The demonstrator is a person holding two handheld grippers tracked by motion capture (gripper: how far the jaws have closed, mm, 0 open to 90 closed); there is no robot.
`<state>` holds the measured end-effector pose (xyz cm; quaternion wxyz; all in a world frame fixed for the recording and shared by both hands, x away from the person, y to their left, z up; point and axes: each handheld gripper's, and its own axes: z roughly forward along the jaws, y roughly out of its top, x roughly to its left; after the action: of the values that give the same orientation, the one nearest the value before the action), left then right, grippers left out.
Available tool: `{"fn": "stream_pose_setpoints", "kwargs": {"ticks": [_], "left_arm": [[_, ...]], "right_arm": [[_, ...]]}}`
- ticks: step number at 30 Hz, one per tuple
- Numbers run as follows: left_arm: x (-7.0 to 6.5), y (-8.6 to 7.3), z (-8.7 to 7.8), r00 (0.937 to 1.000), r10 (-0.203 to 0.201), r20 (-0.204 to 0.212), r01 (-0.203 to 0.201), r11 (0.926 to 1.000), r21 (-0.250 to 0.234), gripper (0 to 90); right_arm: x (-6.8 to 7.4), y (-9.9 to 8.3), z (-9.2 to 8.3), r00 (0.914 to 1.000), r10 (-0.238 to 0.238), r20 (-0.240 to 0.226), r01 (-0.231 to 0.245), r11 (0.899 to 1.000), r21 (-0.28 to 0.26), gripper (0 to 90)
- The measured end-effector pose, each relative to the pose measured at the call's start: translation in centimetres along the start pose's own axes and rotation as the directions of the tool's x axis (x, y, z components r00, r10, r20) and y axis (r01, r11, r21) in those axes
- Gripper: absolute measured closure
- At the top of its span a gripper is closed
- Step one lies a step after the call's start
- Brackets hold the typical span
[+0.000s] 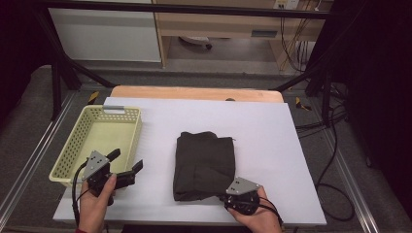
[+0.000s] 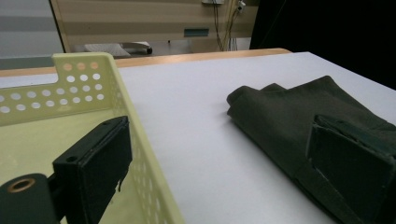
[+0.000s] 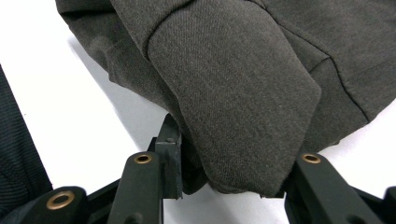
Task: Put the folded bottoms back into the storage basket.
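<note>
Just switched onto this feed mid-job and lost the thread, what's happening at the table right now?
A person works with two handheld grippers at a white-topped table. The right gripper has its jaws around the near corner of a folded dark grey garment, whose fabric bulges between them. The left gripper is open and holds nothing, poised at the near right edge of an empty pale yellow perforated basket.

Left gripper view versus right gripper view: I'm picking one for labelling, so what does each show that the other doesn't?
The left gripper view alone shows the pale yellow perforated plastic basket and the left gripper's wide-apart jaws. The right gripper view alone shows the right gripper with a fold of cloth between its jaws. Both show the folded dark olive fabric garment and the white table surface.
</note>
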<state>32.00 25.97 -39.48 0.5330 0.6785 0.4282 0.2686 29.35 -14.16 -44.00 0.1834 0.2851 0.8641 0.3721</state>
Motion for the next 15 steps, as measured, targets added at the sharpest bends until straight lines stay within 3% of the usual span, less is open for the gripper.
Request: {"fn": "stream_pose_setpoints", "kwargs": {"ticks": [5,10,15], "left_arm": [[-1.2,0.5,0.5,0.9996,0.016,0.024,-0.016,0.9999,0.005,6.7],[-3.1,0.7,3.4,0.9970,0.012,0.076,-0.016,0.9979,0.062,6.7],[-3.8,1.3,6.9,0.9950,0.036,0.093,-0.046,0.9929,0.110,6.8]], "right_arm": [[-0.1,-0.1,0.1,0.9998,0.017,-0.007,-0.017,1.000,0.003,58.8],[-0.2,0.0,0.1,0.9998,0.016,-0.016,-0.016,1.000,0.007,59.0],[-0.4,0.0,0.0,0.9996,0.012,-0.024,-0.012,1.000,0.005,59.4]]}}
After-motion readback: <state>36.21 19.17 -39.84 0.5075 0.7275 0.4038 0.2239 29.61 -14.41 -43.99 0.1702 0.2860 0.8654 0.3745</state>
